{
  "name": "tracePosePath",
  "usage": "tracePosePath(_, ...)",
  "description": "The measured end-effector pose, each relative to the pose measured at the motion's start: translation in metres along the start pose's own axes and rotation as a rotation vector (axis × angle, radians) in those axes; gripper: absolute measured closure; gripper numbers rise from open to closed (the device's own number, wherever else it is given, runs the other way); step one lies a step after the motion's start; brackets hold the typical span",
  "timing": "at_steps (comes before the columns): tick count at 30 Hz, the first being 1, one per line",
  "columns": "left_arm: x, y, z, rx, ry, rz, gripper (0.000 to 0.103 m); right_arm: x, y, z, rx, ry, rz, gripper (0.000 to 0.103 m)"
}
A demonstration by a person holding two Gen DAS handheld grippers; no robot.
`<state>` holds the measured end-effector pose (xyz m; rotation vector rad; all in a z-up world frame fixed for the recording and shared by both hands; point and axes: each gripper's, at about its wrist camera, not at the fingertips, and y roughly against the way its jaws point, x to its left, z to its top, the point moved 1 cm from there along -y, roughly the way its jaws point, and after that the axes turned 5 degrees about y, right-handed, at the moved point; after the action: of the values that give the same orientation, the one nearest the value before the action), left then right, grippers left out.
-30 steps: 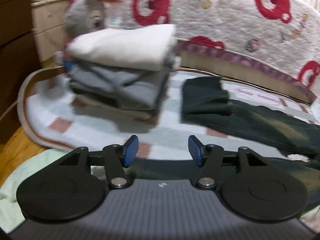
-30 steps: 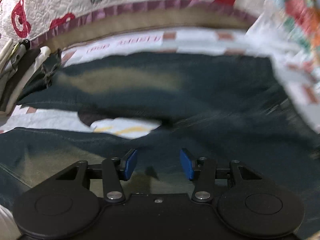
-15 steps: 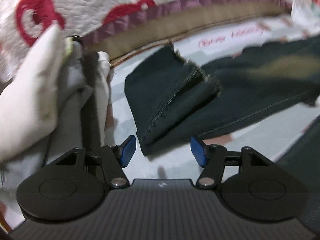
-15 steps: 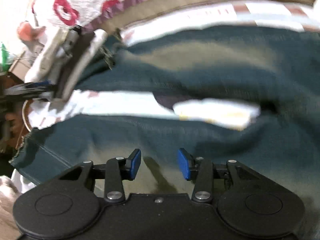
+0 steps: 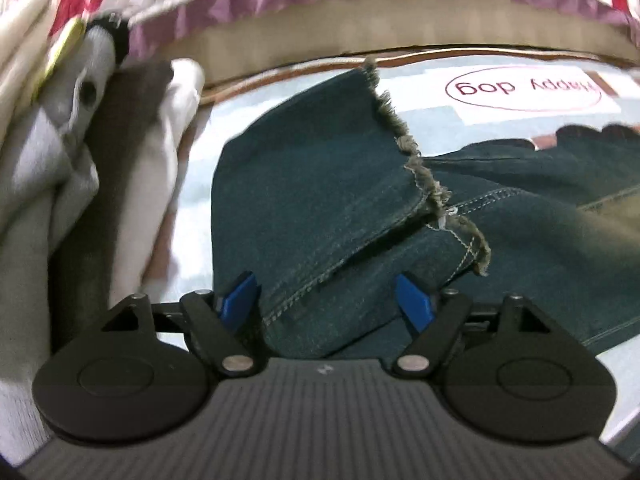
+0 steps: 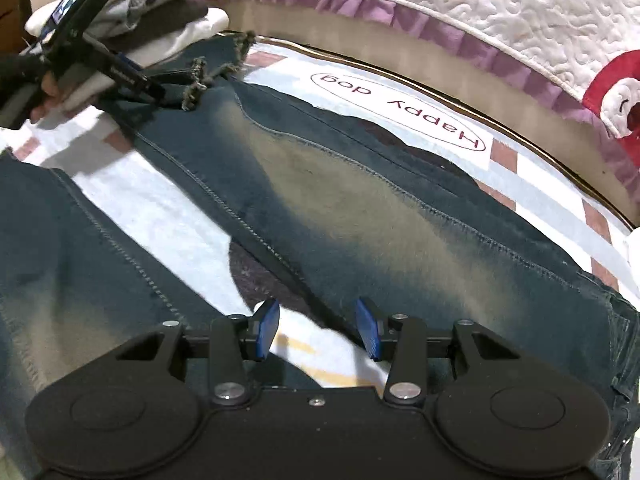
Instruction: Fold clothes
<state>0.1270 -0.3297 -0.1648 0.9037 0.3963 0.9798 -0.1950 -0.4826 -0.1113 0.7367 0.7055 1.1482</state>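
Dark blue jeans (image 6: 360,200) with a faded wash lie spread on a light blanket, legs apart. The far leg's frayed hem (image 5: 416,168) is turned back over itself. My left gripper (image 5: 327,300) stands open low over that leg end, denim lying between its blue pads. In the right wrist view the left gripper (image 6: 154,90) shows at the upper left, held by a hand (image 6: 44,88). My right gripper (image 6: 318,328) is open above the gap between the two legs, where they join, with white blanket (image 6: 320,336) showing between its fingers.
A stack of folded clothes (image 5: 48,160) sits just left of the leg end, also seen as the stack (image 6: 160,12) in the right wrist view. A "Happy dog" label (image 6: 400,112) marks the blanket. A quilt with red prints (image 6: 520,20) rises behind.
My left gripper has come in close and low, so its fingers now straddle the leg end. My right gripper has shifted toward the gap between the legs. Both stay open.
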Motion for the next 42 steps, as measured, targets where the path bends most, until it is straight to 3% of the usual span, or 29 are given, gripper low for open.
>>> tracePosePath(5,-0.003,0.017,-0.001,-0.019,-0.117,0.055,0.026,0.007,0.001,0.003,-0.039,-0.022,0.034,0.055)
tracePosePath(10,-0.005,0.054,0.014,0.047,-0.212,0.011,0.026,0.003,0.009,0.014,-0.091,-0.067,0.059,0.055)
tracePosePath(14,0.001,0.103,0.039,0.17,-0.173,-0.049,0.026,0.002,0.011,0.025,-0.123,-0.093,0.072,0.055)
tracePosePath(17,0.007,0.154,0.059,0.204,-0.107,-0.111,0.026,0.008,0.011,0.035,-0.14,-0.093,0.066,0.055)
tracePosePath(19,0.007,0.186,0.071,0.184,-0.14,-0.114,0.026,0.013,0.011,0.041,-0.153,-0.091,0.068,0.055)
tracePosePath(24,0.008,0.241,0.098,0.098,-0.319,-0.014,0.026,0.034,0.007,0.055,-0.177,-0.091,0.069,0.055)
tracePosePath(29,0.055,0.28,0.133,0.005,-0.385,0.088,0.026,0.049,0.014,0.074,-0.213,-0.069,0.07,0.055)
tracePosePath(31,0.079,0.285,0.149,-0.015,-0.385,0.113,0.026,0.05,0.015,0.084,-0.208,-0.051,0.064,0.054)
tracePosePath(34,0.093,0.276,0.166,-0.074,-0.458,0.253,0.026,0.047,0.007,0.098,-0.188,-0.032,0.023,0.054)
tracePosePath(35,0.095,0.27,0.168,-0.089,-0.453,0.256,0.026,0.046,0.005,0.099,-0.198,-0.026,0.01,0.054)
tracePosePath(38,0.086,0.24,0.157,-0.106,-0.407,0.136,0.026,0.045,-0.002,0.102,-0.229,-0.008,-0.029,0.054)
tracePosePath(42,0.049,0.178,0.1,-0.147,-0.441,-0.007,0.026,0.043,-0.012,0.107,-0.269,0.017,-0.082,0.054)
